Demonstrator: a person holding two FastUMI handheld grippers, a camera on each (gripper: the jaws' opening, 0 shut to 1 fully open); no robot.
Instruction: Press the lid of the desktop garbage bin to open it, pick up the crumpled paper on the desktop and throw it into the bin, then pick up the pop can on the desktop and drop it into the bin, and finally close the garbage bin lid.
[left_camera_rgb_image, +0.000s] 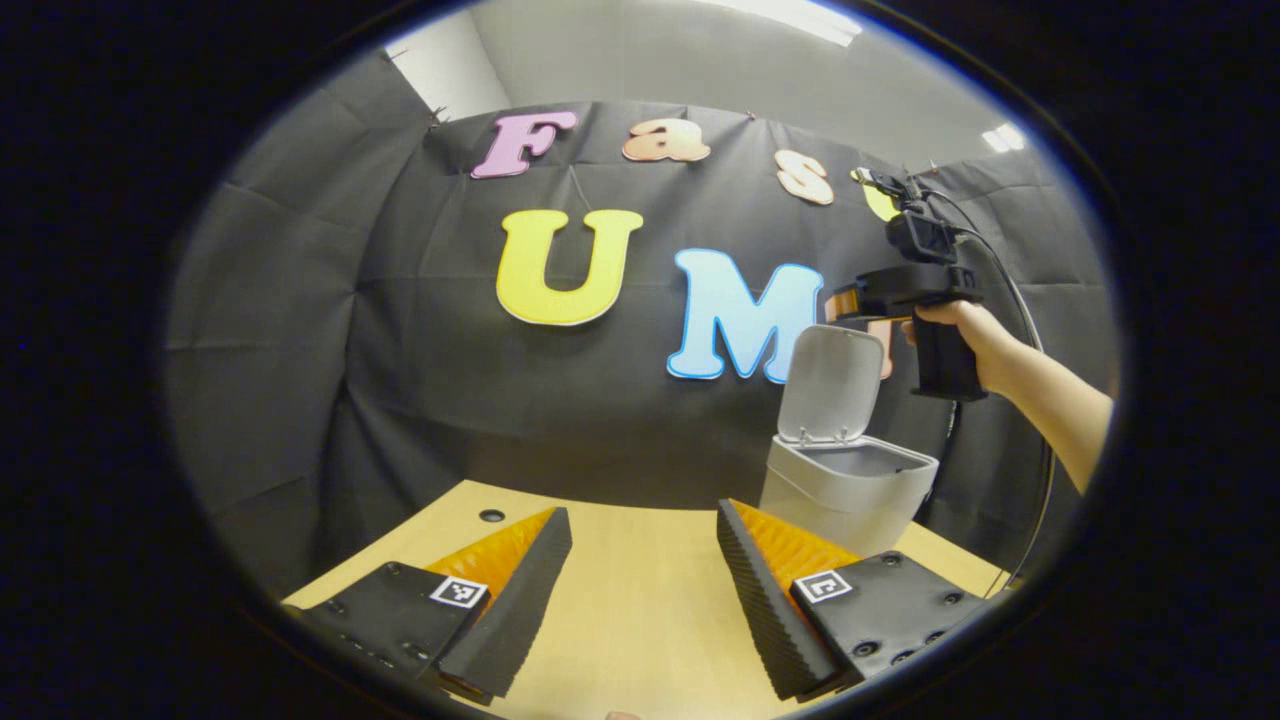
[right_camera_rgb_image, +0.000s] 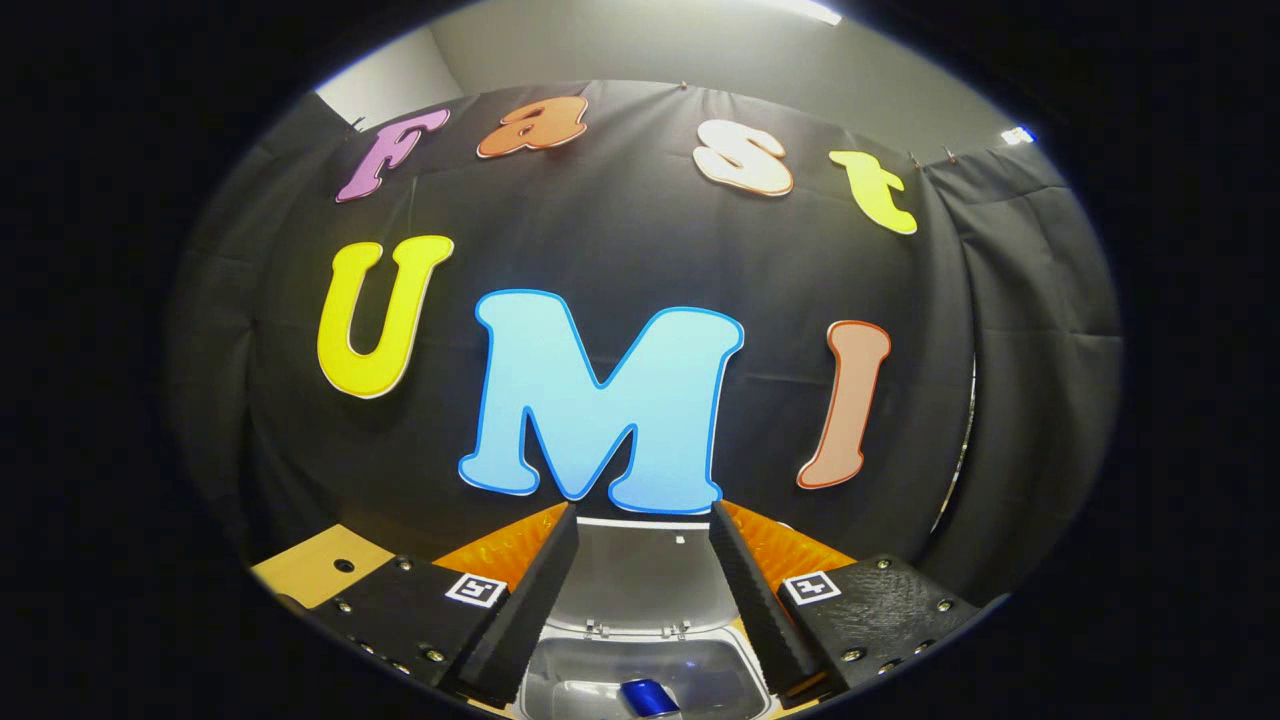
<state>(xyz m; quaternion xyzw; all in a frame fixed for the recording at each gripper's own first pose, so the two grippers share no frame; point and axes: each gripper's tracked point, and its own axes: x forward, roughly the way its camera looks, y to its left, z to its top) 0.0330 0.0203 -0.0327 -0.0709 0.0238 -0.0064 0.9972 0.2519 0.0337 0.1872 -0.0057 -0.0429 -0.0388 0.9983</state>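
The grey desktop bin (left_camera_rgb_image: 850, 495) stands at the right of the wooden table, its lid (left_camera_rgb_image: 832, 385) swung up and open. My left gripper (left_camera_rgb_image: 642, 510) hovers open over bare tabletop, left of the bin, with nothing between its fingers. A hand holds my right gripper (left_camera_rgb_image: 850, 300) above the bin, beside the lid's top edge. In the right gripper view that gripper (right_camera_rgb_image: 642, 510) is open and empty, looking down over the raised lid (right_camera_rgb_image: 640, 575) into the bin (right_camera_rgb_image: 560, 685). A blue pop can (right_camera_rgb_image: 648, 697) lies inside the bin. The crumpled paper cannot be made out.
The wooden table (left_camera_rgb_image: 640, 610) runs to the black cloth wall behind, with a small round hole (left_camera_rgb_image: 491, 516) near its back left. A corner of the table (right_camera_rgb_image: 310, 570) shows left of the bin. A cable (left_camera_rgb_image: 1010, 280) trails from the right gripper.
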